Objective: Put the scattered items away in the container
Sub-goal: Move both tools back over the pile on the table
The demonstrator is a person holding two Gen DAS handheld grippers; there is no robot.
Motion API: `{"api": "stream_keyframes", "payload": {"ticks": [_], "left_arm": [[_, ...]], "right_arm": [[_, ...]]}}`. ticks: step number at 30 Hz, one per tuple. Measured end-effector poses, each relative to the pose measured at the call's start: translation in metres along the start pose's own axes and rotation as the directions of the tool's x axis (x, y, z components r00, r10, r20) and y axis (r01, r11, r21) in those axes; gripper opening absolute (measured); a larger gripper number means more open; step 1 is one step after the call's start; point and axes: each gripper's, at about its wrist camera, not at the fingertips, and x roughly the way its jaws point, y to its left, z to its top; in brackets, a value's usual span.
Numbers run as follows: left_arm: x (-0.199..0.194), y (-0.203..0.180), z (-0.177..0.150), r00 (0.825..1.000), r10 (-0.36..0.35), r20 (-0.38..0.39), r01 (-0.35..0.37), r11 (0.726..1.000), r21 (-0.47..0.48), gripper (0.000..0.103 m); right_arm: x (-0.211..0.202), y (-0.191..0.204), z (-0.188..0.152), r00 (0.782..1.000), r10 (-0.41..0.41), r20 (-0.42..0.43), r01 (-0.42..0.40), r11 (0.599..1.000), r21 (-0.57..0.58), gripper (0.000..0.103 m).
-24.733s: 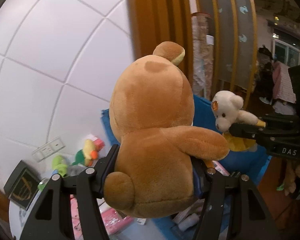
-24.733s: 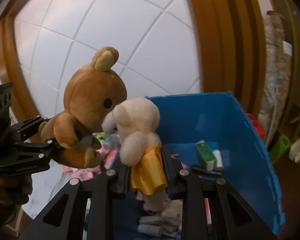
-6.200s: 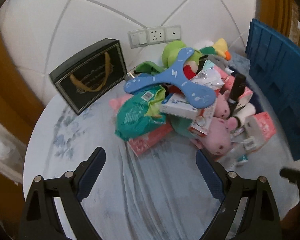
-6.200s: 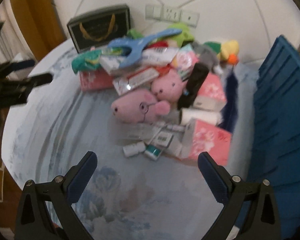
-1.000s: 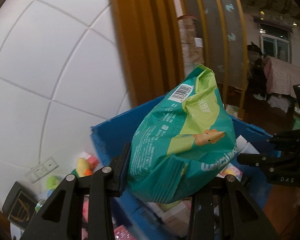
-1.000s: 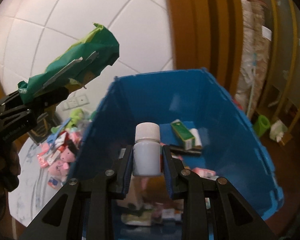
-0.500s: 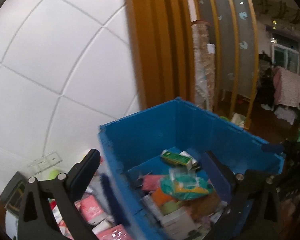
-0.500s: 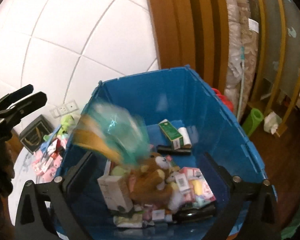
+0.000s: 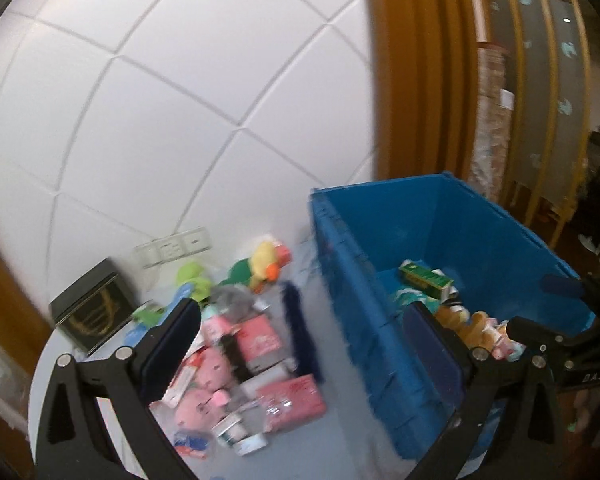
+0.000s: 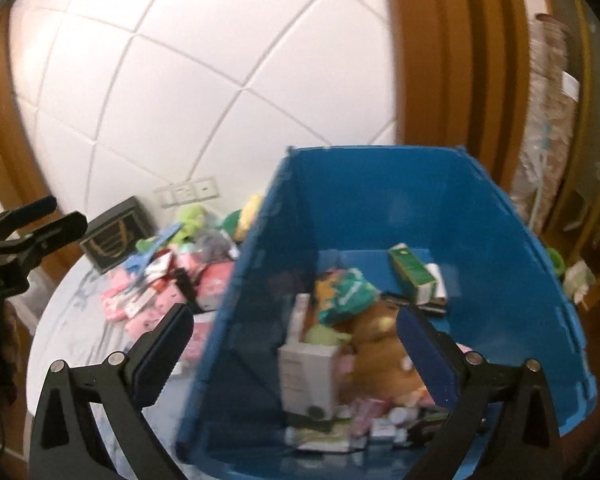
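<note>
Blue bin (image 10: 480,216) sits at the table's right edge, long axis running from 6 toward 12 o'clock in the right wrist view, open top up; the scattered pile (image 9: 236,344) lies on the white table (image 9: 340,412) at its 9 o'clock, black box (image 9: 92,312) at the far left. Left gripper (image 9: 300,344) and right gripper (image 10: 296,344) both gape wide, holding nothing. A second ago they held the green bag (image 10: 346,290) and a white bottle; the bag now lies in the bin by the brown bear (image 10: 380,344), green carton (image 10: 412,268) at 12, and I cannot tell where the bottle landed.
</note>
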Motion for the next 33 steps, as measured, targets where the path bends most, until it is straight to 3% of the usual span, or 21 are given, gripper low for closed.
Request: {"api": "stream_keyframes", "payload": {"ticks": [4, 16, 24, 33], "left_arm": [[-0.021, 0.028, -0.016, 0.998, 0.060, -0.004, -0.060, 0.997, -0.057, 0.103], [-0.065, 0.100, -0.062, 0.988, 0.150, -0.040, -0.155, 0.976, -0.152, 0.103], [-0.069, 0.129, -0.079, 0.989, 0.127, -0.074, -0.140, 0.966, -0.216, 0.103], [-0.067, 0.133, -0.082, 0.986, 0.155, -0.063, -0.164, 0.969, -0.186, 0.103]], "right_arm": [[0.005, 0.034, 0.001, 0.999, 0.010, -0.034, -0.011, 0.999, -0.048, 0.103], [0.010, 0.116, -0.009, 0.996, 0.032, -0.082, -0.043, 0.991, -0.125, 0.103], [0.012, 0.149, -0.015, 0.995, 0.035, -0.096, -0.049, 0.988, -0.145, 0.103], [0.014, 0.159, -0.016, 0.995, 0.027, -0.101, -0.042, 0.989, -0.143, 0.103]]}}
